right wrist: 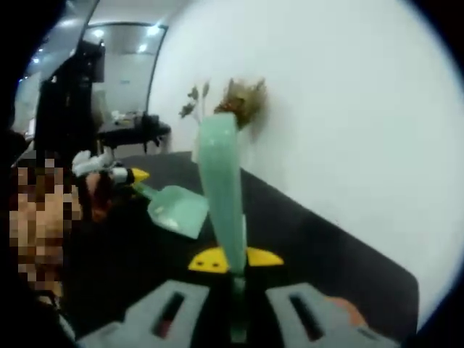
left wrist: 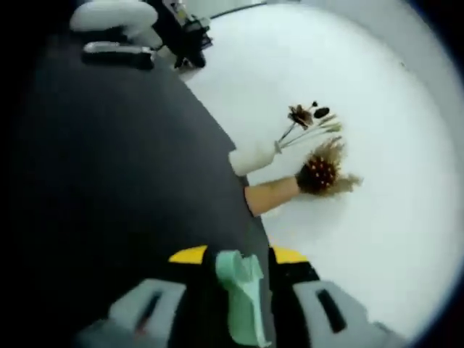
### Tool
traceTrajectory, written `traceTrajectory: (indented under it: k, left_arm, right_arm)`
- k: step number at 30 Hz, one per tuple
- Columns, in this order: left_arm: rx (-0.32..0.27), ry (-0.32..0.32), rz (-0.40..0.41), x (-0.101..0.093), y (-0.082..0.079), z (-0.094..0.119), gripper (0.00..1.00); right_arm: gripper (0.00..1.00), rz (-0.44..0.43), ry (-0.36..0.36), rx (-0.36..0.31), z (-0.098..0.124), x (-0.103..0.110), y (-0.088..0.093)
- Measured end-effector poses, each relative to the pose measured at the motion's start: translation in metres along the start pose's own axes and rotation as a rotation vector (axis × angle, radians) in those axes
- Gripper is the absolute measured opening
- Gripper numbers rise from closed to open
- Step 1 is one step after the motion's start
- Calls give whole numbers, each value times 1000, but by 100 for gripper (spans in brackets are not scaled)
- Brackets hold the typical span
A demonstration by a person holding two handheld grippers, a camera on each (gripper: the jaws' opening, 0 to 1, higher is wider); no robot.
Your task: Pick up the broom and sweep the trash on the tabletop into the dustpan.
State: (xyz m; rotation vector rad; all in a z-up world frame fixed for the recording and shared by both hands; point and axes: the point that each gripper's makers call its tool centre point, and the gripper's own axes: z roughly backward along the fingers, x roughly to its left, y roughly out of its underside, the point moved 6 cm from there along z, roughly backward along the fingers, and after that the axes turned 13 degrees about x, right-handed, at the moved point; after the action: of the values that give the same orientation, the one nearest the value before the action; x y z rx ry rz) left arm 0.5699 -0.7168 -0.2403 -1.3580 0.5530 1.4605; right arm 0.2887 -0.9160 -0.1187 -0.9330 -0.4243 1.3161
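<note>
Mint-green dustpan (left wrist: pixel 243 297) clamped by its handle in left tool (left wrist: pixel 239 290), held over the dark area beside the white counter (left wrist: pixel 377 145). Right tool (right wrist: pixel 230 279) grips the mint-green broom (right wrist: pixel 221 188) handle, bristles pointing at the counter. Trash (left wrist: pixel 319 170), dried brown plant bits, lies on the counter near its edge.
</note>
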Motion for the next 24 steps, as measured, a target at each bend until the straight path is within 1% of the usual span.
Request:
traceTrajectory:
  k: [1,2,3,4,5,6,7,8,9,10,11,13,14,16,17,18,19,20,24]
  left_arm:
    - [54,12,-32,1,-2,-2,35]
    - [111,25,-27,2,-2,-2,35]
    - [136,26,-23,3,-6,-3,35]
    - [192,30,-60,3,-7,-3,35]
    - [216,22,-57,4,-9,-3,34]
    - [238,25,-92,3,-12,-4,34]
    - [290,55,-79,0,-11,-4,35]
    - [321,77,-42,-2,-13,-3,35]
    - [360,114,-29,-4,-14,-1,34]
    - [407,120,-21,-3,-15,1,35]
    - [461,105,-78,-1,-14,4,34]
    - [580,110,-114,2,-8,10,31]
    - [573,95,-143,6,-10,11,29]
    - [572,115,-120,10,-15,13,25]
    - [595,128,-79,11,-13,12,25]
    - [622,146,-79,13,-11,11,25]
    - [630,134,-90,14,-9,9,25]
    - [662,140,-143,13,-6,9,25]
    - [674,153,-113,10,-8,4,25]
  right_arm:
    - [5,-1,3,-1,1,0,0]
    - [5,-1,5,-3,1,0,1]
    - [5,-3,6,-4,2,-1,1]
    - [5,-7,7,-5,2,-1,2]
    - [5,-9,8,-5,2,-1,2]
    - [5,-11,9,-4,2,-1,3]
    - [5,-10,12,-2,2,-1,5]
    - [5,-9,15,1,2,-1,5]
    - [5,-9,17,7,2,-3,6]
    - [5,-9,20,10,2,-4,7]
    - [5,-10,24,12,2,-4,8]
    - [5,-13,33,15,4,-7,8]
    - [5,-15,35,14,5,-8,9]
    - [5,-26,38,12,5,-9,8]
    - [5,-28,39,10,5,-9,8]
    - [5,-30,39,9,5,-8,6]
    - [5,-29,41,9,5,-5,5]
    - [5,-25,42,10,5,-3,5]
    - [5,-13,46,16,5,4,2]
